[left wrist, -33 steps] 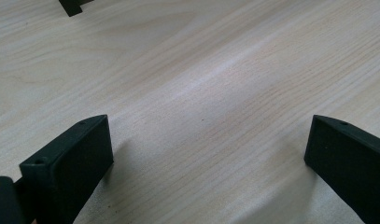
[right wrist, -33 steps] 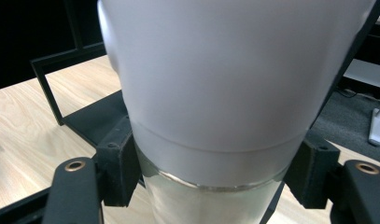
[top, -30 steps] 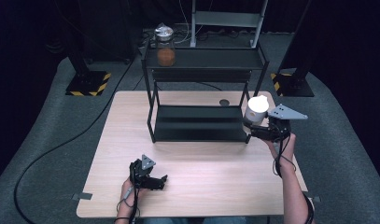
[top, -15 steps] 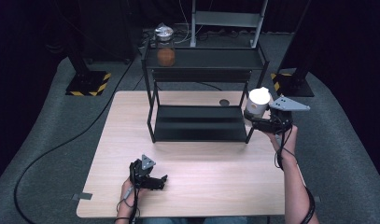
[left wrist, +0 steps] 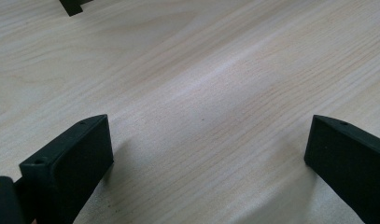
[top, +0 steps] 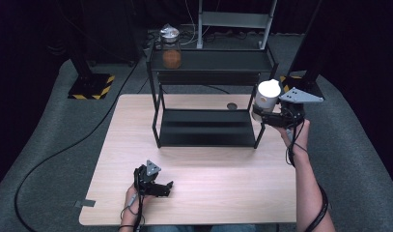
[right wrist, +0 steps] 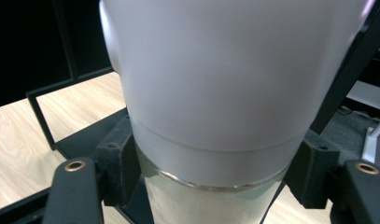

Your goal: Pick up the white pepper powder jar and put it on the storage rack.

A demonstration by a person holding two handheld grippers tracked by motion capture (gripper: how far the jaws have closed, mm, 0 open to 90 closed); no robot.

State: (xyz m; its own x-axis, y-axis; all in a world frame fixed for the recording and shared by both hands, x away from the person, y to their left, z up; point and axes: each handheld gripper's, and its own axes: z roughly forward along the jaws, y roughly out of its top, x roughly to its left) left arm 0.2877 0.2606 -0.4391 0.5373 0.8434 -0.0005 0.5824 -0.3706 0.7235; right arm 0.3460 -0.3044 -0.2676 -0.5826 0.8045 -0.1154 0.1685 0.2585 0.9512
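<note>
A white cup with a silver base (top: 267, 98) hangs in the air at the right end of the black two-level shelf (top: 208, 60). My right gripper (top: 265, 116) is shut on its lower part. In the right gripper view the cup (right wrist: 225, 79) stands upright, and both pads press on its silver base. My left gripper (top: 158, 187) rests on the wooden table (top: 208, 164) near the front edge, open, and its jaws (left wrist: 201, 154) have only bare wood between them.
A jar of orange-brown stuff (top: 172, 57) with a shiny lid stands at the left of the shelf's top level. A small dark disc (top: 231, 106) lies on the table behind the shelf. Dark floor surrounds the table, with striped stand bases at the back.
My right gripper has risen with the cup, from beside the lower shelf level towards the top level. The left gripper has stayed in place.
</note>
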